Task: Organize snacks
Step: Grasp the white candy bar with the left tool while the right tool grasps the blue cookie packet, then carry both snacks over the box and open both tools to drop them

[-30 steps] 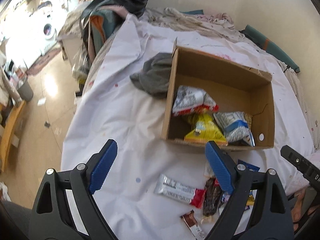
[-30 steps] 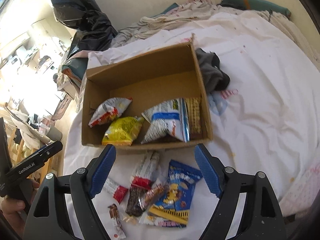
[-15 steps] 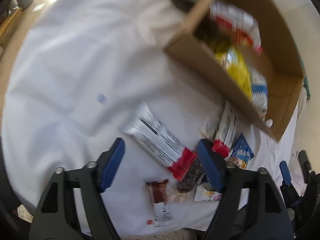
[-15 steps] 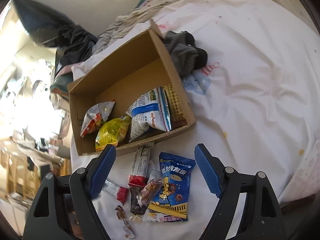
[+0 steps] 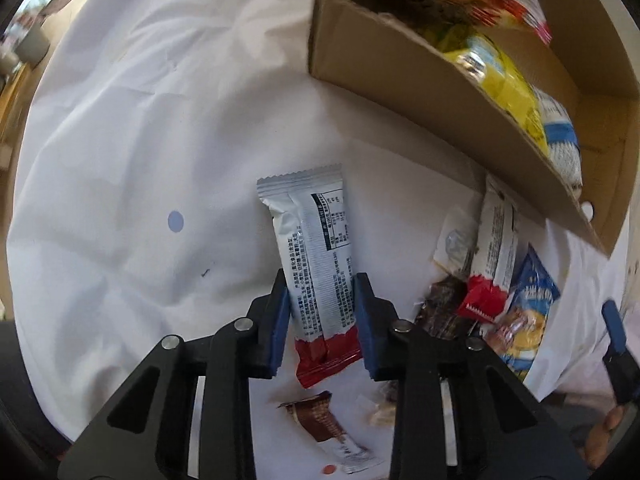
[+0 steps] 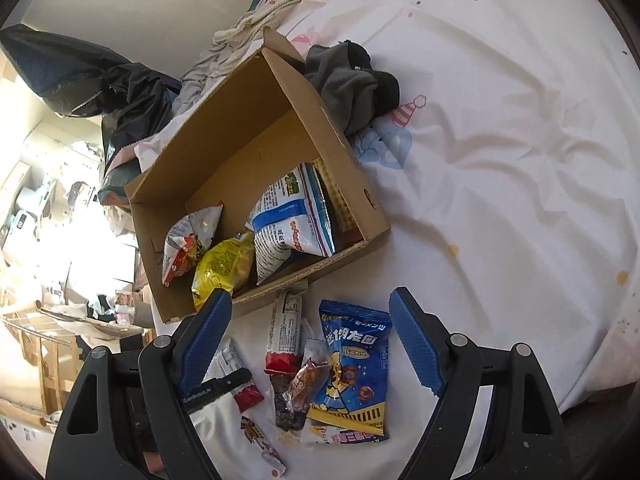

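The left gripper [image 5: 320, 300] has its two blue pads closed in on a long silver snack bar with a red end [image 5: 320, 256], one pad against each long edge, near the red end; the wrapper lies flat on the white sheet [image 5: 120, 160] and does not look lifted yet. The bar seems light and fairly stiff inside a slick foil wrapper, so a hold across its narrow width, as here, should carry it, though the crimped ends would slip or crumple if pinched. The right gripper [image 6: 310, 336] hangs wide open with nothing between its pads, above a small heap of loose snacks: a blue packet [image 6: 356, 364], a second silver and red bar [image 6: 285, 330], a dark wrapped sweet [image 6: 304, 380] and a small brown bar [image 6: 260, 444]. These look soft and crinkly, easy to crush. Just beyond the heap stands an open cardboard box [image 6: 352, 184], already holding a yellow bag [image 6: 220, 268], a white and blue bag [image 6: 292, 220] and a red and white bag [image 6: 188, 240]. A grey garment [image 6: 352, 84] lies against the box's far side. The sheet, creased and printed with small cartoon figures, covers a bed, so it will give under pressure. Beyond it are a pale wall, a black plastic bag [image 6: 100, 80] and a cluttered, sunlit room.
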`<action>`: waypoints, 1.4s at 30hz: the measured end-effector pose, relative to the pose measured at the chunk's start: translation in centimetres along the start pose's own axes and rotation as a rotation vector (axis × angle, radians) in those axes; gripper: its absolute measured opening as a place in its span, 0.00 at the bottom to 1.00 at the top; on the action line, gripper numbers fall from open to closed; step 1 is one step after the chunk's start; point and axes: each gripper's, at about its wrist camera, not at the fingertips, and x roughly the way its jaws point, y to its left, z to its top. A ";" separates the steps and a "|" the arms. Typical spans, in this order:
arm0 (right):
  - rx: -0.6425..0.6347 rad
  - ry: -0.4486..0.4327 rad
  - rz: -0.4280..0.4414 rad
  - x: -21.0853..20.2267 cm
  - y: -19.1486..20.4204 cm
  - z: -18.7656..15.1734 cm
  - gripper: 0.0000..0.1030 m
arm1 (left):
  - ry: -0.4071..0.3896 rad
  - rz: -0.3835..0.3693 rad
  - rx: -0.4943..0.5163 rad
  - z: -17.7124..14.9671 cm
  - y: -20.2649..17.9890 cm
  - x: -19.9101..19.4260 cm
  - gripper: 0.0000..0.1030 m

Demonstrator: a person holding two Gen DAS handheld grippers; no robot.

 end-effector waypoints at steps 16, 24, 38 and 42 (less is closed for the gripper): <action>-0.125 0.366 -0.247 7.7 -0.3 -4.1 0.52 | -0.138 -0.034 0.091 -1.9 -0.4 -6.2 0.25; -0.214 0.383 -0.299 9.4 0.7 -4.9 0.37 | -0.129 -0.034 0.130 -1.7 0.2 -6.0 0.25; -0.143 0.263 -0.103 2.5 -0.8 -2.9 0.23 | -0.143 -0.014 0.116 -1.7 -0.1 -5.9 0.25; -0.194 0.224 0.014 0.6 0.6 -3.1 0.23 | -0.190 -0.022 0.142 -2.4 -0.8 -7.0 0.25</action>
